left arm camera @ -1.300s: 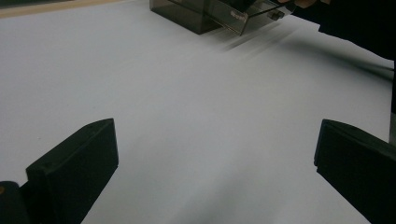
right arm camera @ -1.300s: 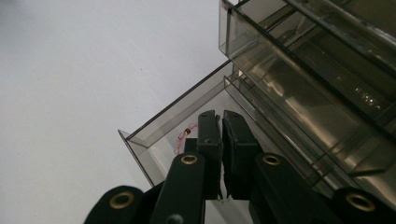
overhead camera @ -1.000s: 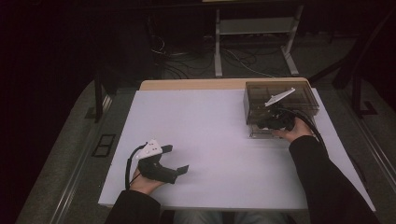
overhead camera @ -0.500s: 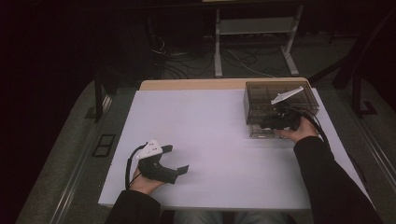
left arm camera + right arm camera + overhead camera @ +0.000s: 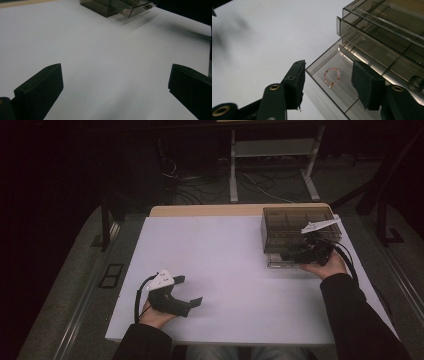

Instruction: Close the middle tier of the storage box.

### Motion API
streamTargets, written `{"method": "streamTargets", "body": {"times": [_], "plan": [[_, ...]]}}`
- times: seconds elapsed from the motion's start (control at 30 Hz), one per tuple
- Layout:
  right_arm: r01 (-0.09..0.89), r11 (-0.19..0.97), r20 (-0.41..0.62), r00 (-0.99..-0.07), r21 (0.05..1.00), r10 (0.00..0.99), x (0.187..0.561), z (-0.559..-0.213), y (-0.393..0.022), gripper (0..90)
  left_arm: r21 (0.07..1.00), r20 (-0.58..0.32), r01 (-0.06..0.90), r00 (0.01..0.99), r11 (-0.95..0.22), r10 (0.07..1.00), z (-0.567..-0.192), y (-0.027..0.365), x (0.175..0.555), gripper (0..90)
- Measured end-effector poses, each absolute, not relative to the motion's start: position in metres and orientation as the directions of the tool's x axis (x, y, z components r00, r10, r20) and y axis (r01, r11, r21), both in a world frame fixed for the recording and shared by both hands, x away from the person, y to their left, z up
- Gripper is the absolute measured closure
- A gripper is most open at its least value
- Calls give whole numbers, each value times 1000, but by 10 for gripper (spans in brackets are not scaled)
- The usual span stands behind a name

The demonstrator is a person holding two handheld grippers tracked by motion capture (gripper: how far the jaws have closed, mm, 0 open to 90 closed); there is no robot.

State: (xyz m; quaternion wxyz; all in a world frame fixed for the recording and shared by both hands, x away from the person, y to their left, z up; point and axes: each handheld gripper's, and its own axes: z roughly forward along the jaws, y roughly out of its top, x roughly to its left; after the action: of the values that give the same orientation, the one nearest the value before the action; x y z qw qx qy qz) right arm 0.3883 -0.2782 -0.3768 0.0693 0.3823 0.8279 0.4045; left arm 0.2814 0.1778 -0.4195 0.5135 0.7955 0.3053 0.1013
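Right hand-held gripper [image 5: 327,82] at the open drawer [image 5: 337,97] of the smoky plastic box [image 5: 295,222], far right on the white worktop [image 5: 235,270]. Jaws just been opening, now apart and holding nothing. Little pink bead ring [image 5: 332,77] lying loose on the drawer floor, in the gap between the jaws, touching neither. Left hand-held gripper [image 5: 192,302] near the front left edge, jaws wide, holding nothing. Lots of bare worktop between the two.
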Motion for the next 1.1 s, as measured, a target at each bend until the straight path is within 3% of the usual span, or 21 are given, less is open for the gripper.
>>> {"method": "streamTargets", "body": {"times": [1.1], "plan": [[552,315,207,-687,772,696,346,-370,-292,423,882,-155,377,797,-281,584,-419,176,281,0]]}}
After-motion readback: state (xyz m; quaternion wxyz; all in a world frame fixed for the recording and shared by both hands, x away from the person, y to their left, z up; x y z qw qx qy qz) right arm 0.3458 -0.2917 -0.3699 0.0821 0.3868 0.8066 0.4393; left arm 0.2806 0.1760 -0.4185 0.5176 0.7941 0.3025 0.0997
